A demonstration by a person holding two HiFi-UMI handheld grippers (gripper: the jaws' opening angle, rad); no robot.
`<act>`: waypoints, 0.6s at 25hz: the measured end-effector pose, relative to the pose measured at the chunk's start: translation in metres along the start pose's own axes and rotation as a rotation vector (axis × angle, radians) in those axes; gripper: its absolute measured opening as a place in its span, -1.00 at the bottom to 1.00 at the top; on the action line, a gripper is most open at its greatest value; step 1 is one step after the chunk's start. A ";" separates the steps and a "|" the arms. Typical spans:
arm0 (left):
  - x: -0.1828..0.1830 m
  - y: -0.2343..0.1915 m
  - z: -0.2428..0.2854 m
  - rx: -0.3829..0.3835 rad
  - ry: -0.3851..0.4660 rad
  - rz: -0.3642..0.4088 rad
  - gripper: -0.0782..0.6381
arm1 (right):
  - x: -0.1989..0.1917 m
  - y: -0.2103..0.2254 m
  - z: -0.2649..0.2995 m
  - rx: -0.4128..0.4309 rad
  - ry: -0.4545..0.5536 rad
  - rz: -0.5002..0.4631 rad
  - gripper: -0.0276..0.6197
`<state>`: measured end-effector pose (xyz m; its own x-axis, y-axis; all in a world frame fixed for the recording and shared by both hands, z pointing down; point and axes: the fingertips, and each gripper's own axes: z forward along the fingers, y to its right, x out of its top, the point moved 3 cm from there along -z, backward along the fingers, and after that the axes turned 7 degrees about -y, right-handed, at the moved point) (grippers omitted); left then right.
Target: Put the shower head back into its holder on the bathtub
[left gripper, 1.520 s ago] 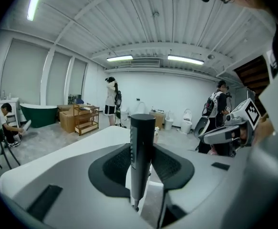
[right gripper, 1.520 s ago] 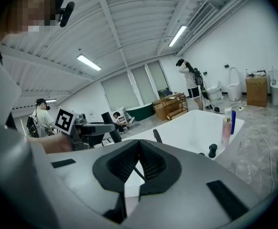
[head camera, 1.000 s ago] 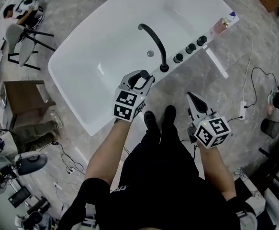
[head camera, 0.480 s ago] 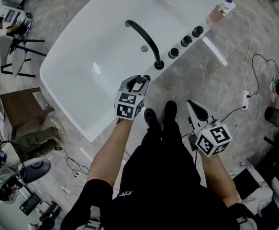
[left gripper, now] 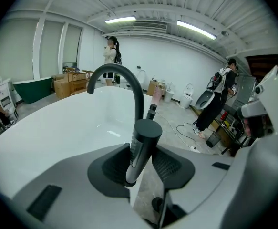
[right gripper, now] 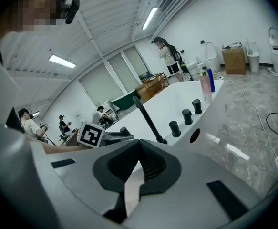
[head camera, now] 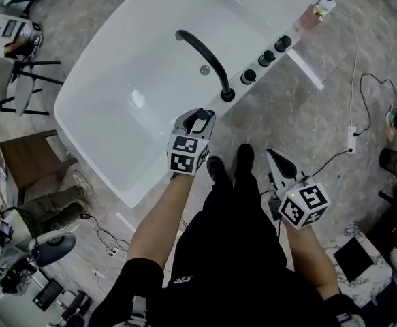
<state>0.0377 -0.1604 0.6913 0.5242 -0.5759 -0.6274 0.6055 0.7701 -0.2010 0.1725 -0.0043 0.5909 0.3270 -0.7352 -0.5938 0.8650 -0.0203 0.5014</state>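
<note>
A white freestanding bathtub (head camera: 109,80) has a black arched spout (head camera: 201,56) and three black knobs (head camera: 266,58) along its near rim. My left gripper (head camera: 199,116) is at that rim, just left of the spout's base, shut on the shower head (left gripper: 141,144). The shower head is a slim upright cylinder with a black cap and a grey body. Its lower end reaches the white rim, and the holder itself is hidden beneath it. My right gripper (head camera: 273,157) hangs over the floor right of the feet, shut and empty, as its own view of the gripper (right gripper: 139,159) confirms.
Bottles (head camera: 319,10) stand on the tub's far right corner. A white cable and power strip (head camera: 351,138) lie on the marbled floor at right, with a black bin (head camera: 391,162) beyond. Chairs (head camera: 18,80) and a wooden table (head camera: 28,165) stand left of the tub. Several people stand in the background.
My left gripper has sunk with the shower head to the tub rim, ending closer to the spout's base. The right gripper has dropped a little and stays shut.
</note>
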 end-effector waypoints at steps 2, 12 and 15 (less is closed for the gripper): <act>0.003 -0.002 -0.004 -0.007 0.003 -0.012 -0.35 | 0.003 -0.006 -0.001 0.000 0.004 -0.002 -0.87; -0.012 0.003 -0.004 -0.053 -0.085 0.048 -0.33 | 0.014 -0.028 -0.011 -0.017 0.024 -0.009 -0.87; -0.025 0.005 0.000 -0.057 -0.115 0.052 -0.30 | 0.015 -0.032 -0.014 -0.022 0.017 -0.019 -0.87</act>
<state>0.0275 -0.1424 0.7065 0.6212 -0.5599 -0.5483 0.5426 0.8121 -0.2145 0.1550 -0.0053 0.5574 0.3165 -0.7232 -0.6138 0.8793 -0.0191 0.4759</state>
